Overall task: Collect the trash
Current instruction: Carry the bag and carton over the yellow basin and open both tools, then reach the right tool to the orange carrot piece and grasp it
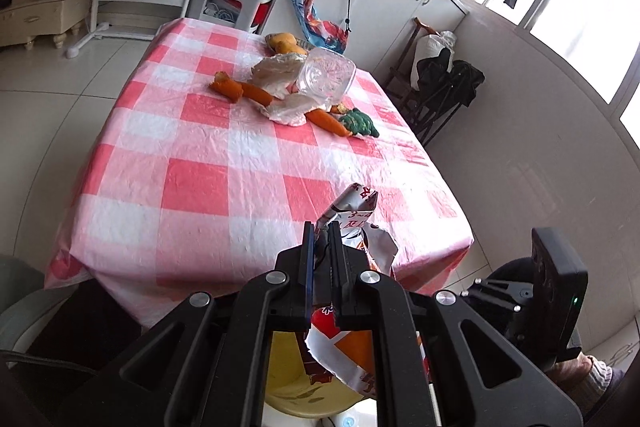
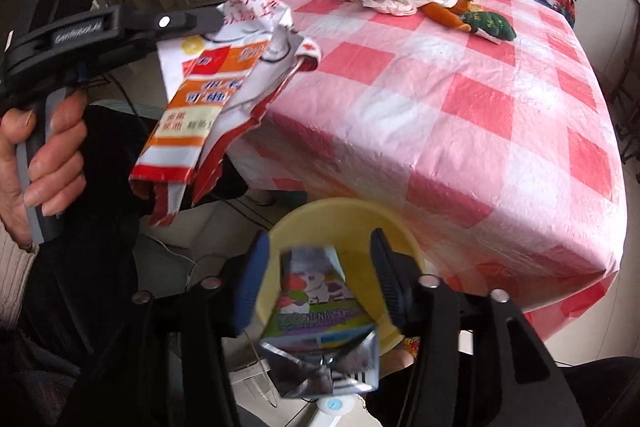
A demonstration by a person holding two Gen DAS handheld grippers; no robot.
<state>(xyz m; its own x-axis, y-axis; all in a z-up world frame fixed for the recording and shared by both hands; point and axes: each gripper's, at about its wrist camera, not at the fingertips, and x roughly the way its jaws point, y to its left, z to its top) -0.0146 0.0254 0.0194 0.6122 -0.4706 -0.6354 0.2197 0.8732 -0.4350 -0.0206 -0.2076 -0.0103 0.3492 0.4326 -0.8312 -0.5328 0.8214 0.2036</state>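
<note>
Bin: yellow bin (image 2: pixel 404 247) sits below the table's near edge.
Right gripper (image 2: pixel 320 287): released; carton (image 2: pixel 316 311) loose above the bin.
Left gripper (image 1: pixel 322 259): clenched on wrapper (image 2: pixel 208 87), beside the bin.
Left: bottle (image 1: pixel 326 75), bags, carrots on table (image 1: pixel 200 167).

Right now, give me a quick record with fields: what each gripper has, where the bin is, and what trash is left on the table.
left gripper: shut on the orange and white wrapper, held off the table's near edge
right gripper: open, jaws apart, milk carton between them without the pads pressing, blurred
bin: yellow bucket below the right gripper, beside the checked table
left on table: clear plastic bottle, white plastic bag, carrot pieces, green item
bucket contents: cannot tell
</note>
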